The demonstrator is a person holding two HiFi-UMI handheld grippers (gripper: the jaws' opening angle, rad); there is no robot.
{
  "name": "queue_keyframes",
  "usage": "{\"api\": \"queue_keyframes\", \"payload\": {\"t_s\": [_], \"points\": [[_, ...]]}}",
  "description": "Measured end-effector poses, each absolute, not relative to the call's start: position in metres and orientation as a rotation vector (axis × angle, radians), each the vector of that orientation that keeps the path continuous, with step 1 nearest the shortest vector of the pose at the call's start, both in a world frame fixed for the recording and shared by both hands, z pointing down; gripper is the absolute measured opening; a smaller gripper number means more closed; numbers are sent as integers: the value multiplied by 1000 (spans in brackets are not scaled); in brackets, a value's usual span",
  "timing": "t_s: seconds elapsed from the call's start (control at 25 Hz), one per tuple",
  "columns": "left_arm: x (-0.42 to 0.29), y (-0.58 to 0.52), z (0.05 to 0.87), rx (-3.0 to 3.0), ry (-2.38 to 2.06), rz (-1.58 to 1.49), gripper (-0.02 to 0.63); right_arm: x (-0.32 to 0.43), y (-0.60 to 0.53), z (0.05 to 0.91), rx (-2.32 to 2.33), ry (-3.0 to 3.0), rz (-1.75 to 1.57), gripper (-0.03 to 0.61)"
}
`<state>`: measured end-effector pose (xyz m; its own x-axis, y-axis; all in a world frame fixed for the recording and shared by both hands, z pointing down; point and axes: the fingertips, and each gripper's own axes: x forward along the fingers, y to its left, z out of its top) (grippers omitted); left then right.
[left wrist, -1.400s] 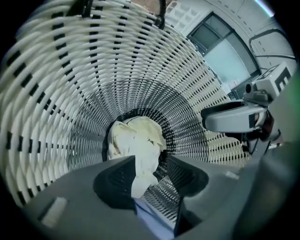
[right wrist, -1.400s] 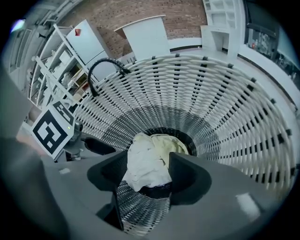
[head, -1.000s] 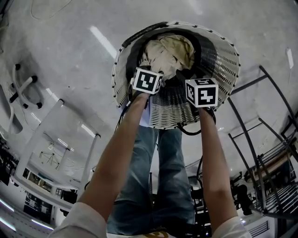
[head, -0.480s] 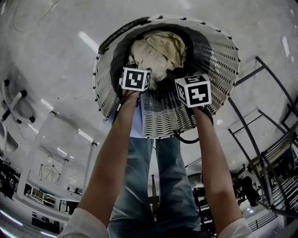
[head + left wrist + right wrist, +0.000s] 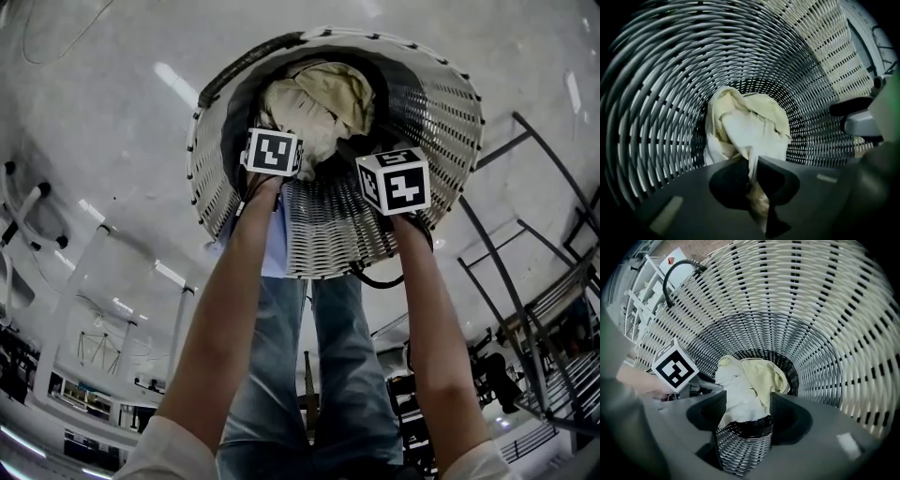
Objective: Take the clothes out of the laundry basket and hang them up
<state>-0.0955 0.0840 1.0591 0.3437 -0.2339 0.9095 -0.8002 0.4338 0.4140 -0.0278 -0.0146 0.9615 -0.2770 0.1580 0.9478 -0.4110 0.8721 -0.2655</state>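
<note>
Cream garment (image 5: 745, 126) in the laundry basket (image 5: 441, 103) is pinched by the left gripper (image 5: 751, 161) jaws; the laundry basket wall is clamped by the right gripper (image 5: 747, 401) jaws.

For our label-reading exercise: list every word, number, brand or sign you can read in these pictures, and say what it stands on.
None can be read.
The marker cubes bear only black-and-white square patterns, no letters.
The laundry basket and the cream garment show no print.
</note>
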Motion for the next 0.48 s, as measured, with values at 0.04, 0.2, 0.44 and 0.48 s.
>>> {"api": "queue_keyframes", "payload": {"t_s": [0.04,0.2,0.44,0.48], "points": [[-96,84,1055,1106,-1200,484,29,-28,-14,960,190,-1766,556,315],[-98,76,1032,1129,-1197,429,26,-29,-14,952,165,-1756,520,314],[-103,58,981,1200,-1239,332,25,-27,-18,945,131,-1744,452,316],[-102,56,973,1206,-1244,318,23,-26,-18,944,136,-1743,460,316]]}}
